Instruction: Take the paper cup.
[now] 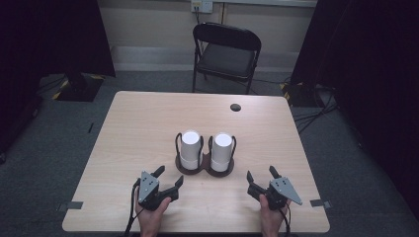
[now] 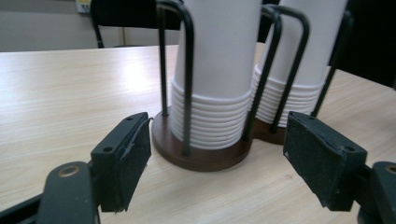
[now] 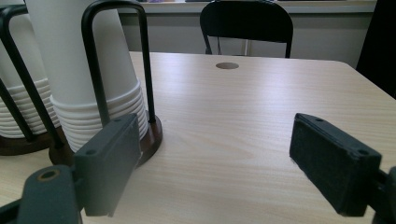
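Observation:
Two stacks of upside-down white paper cups, the left stack (image 1: 190,147) and the right stack (image 1: 222,149), stand in a dark brown double holder (image 1: 205,171) with black wire loops, at the middle of the table. My left gripper (image 1: 169,176) rests open near the front edge, just left of the holder and aimed at it. Its view has the left stack (image 2: 217,70) close ahead between the jaws, apart from them. My right gripper (image 1: 261,174) is open to the right of the holder. In its view the right stack (image 3: 88,70) stands beyond its left jaw. Neither gripper holds anything.
The light wood table (image 1: 143,123) has a round cable hole (image 1: 235,107) at the back right. A black folding chair (image 1: 226,52) stands behind it. Grey tape marks (image 1: 70,205) sit near both front corners. Dark curtains hang on either side.

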Demonstrator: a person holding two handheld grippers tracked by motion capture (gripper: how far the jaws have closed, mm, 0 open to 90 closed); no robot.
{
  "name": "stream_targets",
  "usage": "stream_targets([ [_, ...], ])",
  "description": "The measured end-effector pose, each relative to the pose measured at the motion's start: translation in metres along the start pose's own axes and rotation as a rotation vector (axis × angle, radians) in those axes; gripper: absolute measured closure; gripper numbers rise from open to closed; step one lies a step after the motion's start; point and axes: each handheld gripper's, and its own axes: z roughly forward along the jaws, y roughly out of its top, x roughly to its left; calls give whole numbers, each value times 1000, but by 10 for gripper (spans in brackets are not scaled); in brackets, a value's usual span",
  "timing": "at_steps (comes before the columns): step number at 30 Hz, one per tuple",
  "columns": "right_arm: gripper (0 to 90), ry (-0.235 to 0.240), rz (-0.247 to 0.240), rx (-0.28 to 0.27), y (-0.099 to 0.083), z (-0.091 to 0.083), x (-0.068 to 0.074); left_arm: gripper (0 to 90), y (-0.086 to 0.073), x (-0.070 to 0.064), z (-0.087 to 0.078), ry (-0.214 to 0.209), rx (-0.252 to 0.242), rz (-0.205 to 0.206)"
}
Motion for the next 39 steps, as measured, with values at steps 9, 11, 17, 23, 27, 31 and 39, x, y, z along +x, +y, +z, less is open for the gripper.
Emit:
stream_targets([
  [9,204,45,33,20,1,2,-3,231,20,-7,3,-57,-13,30],
  [11,204,46,35,14,1,2,-3,230,23,-9,4,-66,-16,29],
  [17,202,39,31,17,1,2,-3,232,36,-15,7,-120,-32,38],
  [23,200,37,31,19,1,2,-3,240,46,-22,14,-173,-27,74],
  [27,200,38,32,21,1,2,-3,260,53,-27,18,-212,-25,82],
  [31,200,42,18,24,1,2,-1,259,60,-34,20,-228,-28,109],
  [39,201,43,16,28,1,3,-1,259,73,-41,30,-239,-29,138],
])
